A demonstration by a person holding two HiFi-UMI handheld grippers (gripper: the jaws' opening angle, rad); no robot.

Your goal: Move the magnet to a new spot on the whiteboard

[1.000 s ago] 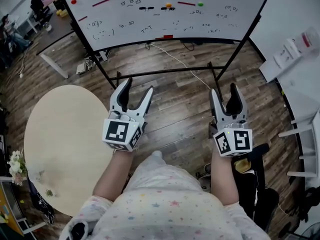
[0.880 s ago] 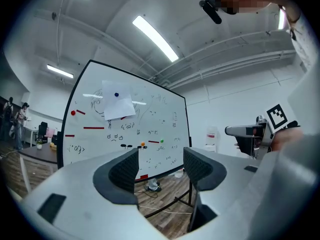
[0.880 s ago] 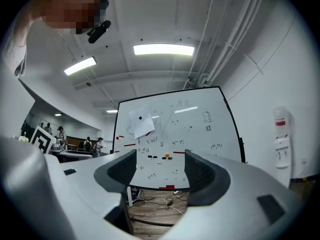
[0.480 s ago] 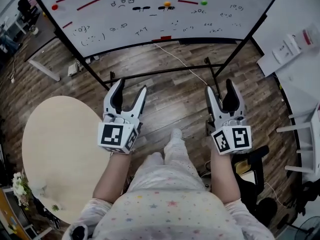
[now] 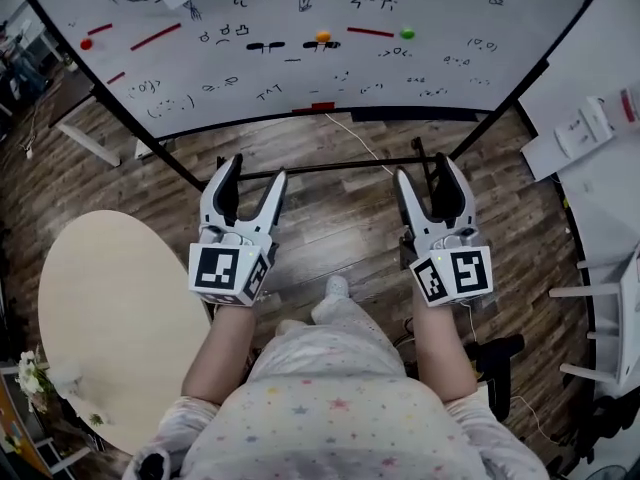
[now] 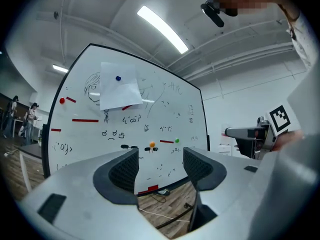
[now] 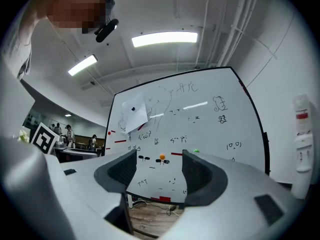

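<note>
The whiteboard stands ahead, covered in doodles. Round magnets stick to it: an orange one near the middle, a green one to its right and a red one far left. A blue magnet pins a paper sheet higher up. My left gripper and right gripper are both open and empty, held side by side over the floor, short of the board. Between the jaws, the left gripper view shows the orange magnet, and so does the right gripper view.
A round beige table sits at the lower left. The board's black stand crossbar runs just beyond my fingertips, with a white cable on the wood floor. White furniture stands at the right. A black chair base is behind my right arm.
Both grippers and the view have moved forward toward the whiteboard, which now looks larger and nearer. Both grippers stayed open.
</note>
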